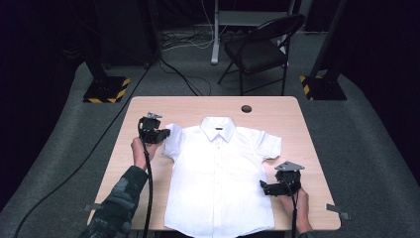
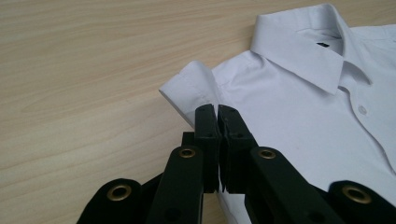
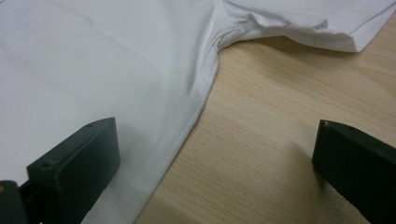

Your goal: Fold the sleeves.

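A white short-sleeved shirt (image 1: 218, 173) lies flat, front up and collar away from me, on the wooden table (image 1: 148, 106). My left gripper (image 1: 161, 134) is at the shirt's left sleeve (image 1: 172, 141). In the left gripper view its jaws (image 2: 217, 112) are pressed together at the hem of that sleeve (image 2: 187, 86), which curls up slightly at the cuff. My right gripper (image 1: 266, 188) is by the shirt's right side seam, below the other sleeve (image 1: 270, 146). In the right gripper view it (image 3: 215, 154) stands open, one jaw over the cloth (image 3: 93, 70) and the other over bare wood.
A small dark round hole (image 1: 246, 108) sits in the table near its far edge. Beyond the table stand a black folding chair (image 1: 262, 47) and two stands with yellow-black striped bases (image 1: 106, 89) (image 1: 322, 87). Cables run across the grey floor.
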{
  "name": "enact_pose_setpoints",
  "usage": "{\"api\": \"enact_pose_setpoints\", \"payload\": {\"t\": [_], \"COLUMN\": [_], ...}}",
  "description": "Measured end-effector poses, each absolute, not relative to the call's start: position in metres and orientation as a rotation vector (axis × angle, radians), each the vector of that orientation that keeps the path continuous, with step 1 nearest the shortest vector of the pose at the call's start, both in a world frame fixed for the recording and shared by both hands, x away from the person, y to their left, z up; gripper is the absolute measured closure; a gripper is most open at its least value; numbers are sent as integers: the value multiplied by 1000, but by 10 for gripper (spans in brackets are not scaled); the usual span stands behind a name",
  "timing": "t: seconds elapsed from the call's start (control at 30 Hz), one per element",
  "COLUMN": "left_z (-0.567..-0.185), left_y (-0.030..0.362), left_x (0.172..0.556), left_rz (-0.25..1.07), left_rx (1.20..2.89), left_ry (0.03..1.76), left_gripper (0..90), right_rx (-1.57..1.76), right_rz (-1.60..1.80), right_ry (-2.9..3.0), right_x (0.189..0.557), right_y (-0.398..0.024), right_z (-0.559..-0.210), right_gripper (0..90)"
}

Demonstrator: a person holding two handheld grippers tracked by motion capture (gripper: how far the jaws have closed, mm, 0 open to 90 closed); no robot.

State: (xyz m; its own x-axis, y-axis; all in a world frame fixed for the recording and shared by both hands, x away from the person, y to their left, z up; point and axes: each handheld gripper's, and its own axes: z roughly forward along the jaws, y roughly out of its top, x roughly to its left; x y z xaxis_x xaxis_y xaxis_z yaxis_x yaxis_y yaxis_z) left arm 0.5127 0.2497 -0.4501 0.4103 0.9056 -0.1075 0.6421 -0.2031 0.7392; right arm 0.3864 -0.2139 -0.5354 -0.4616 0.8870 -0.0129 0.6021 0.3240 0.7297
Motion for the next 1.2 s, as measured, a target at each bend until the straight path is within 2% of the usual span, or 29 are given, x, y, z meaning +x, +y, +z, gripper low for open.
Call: {"api": "enact_pose_setpoints", "payload": {"t": [0.63, 1.2], "left_z": [-444, -458], "left_y": [221, 184], "left_x": [517, 525], "left_rz": [432, 363], "left_rx": [1984, 2043], "left_ry": [1240, 1182], "left_gripper": [873, 873], "right_rx": [1317, 1316], "right_rz": [936, 936], "right_ry": [2183, 2183], "right_x": [386, 386], "right_y": [-214, -214], "right_z": [-535, -535], "right_gripper": [0, 0]}}
